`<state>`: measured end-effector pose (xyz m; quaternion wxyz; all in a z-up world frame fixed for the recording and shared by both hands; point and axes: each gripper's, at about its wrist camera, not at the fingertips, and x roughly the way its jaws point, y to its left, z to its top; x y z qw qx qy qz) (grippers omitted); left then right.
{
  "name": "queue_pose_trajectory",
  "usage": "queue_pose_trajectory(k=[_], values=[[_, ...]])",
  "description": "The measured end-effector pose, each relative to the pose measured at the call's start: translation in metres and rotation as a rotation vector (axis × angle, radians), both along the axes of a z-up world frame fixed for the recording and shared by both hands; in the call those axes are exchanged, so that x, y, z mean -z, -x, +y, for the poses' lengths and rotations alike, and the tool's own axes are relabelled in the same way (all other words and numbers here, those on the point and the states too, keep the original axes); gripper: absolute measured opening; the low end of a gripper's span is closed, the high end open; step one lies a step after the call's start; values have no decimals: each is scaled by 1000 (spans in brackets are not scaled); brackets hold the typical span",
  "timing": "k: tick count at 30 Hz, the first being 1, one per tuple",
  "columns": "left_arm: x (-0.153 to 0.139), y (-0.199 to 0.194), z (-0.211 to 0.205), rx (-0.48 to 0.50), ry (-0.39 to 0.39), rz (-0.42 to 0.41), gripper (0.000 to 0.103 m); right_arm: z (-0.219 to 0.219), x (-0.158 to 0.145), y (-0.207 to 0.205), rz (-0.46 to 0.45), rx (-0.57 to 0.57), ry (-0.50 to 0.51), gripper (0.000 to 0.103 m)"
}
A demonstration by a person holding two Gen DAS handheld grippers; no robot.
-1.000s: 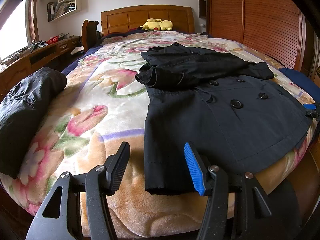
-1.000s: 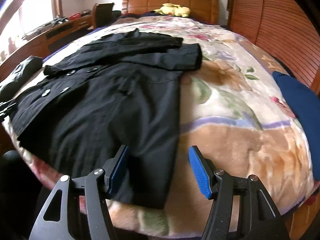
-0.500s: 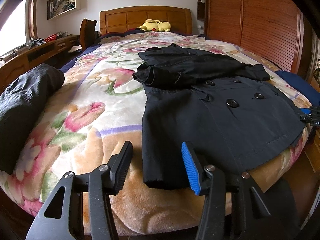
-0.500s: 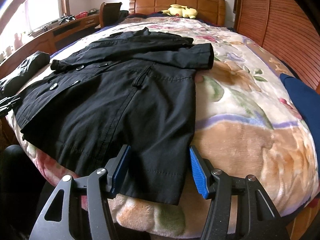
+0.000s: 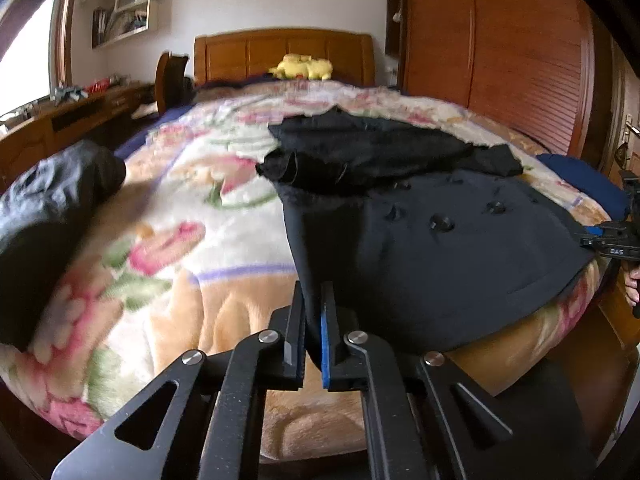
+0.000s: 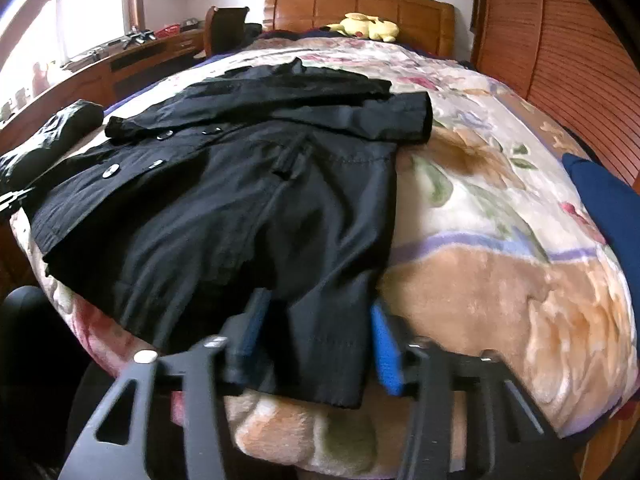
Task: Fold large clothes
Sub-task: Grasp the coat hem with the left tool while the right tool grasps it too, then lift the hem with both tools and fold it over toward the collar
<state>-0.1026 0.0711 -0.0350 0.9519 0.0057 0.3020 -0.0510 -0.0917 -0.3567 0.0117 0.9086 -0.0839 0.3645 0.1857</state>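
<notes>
Left gripper [image 5: 313, 322] went from open to clamped on the coat [image 5: 432, 248] hem corner. Right gripper [image 6: 316, 334] has been closing; the other hem corner sits between its jaws, pads not clearly pressing.

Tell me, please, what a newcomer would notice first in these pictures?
A black coat lies spread across the flowered blanket on the bed, its hem at the near edge. The left gripper pinches one hem corner; the right gripper's jaws have just been closing around the other. A yellow plush toy sits by the headboard.
</notes>
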Motion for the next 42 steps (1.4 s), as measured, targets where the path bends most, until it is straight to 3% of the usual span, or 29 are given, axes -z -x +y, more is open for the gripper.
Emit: queue_pose_trajectory(k=[2,5,14,27,36,42], values=[[-10,5,-2,2,4,-30,5,2,-2,1,-9,-7,6,15],[-26,13,-3,9,5,-76,5,1,-6,2,-29,-6,-10,10],[-70,37,-3,23,5,-186,5,-22,-58,31,-163,-5,-118,8],[-125,64,-1,14,-38,-324,5,-46,-117,77,-304,-40,-172,8],[-151,77,-1,15,-58,-378,5,-56,-129,90,-377,-61,-174,8],[-148,81,7,5,-60,-381,5,-55,-129,94,-393,-74,-161,8]])
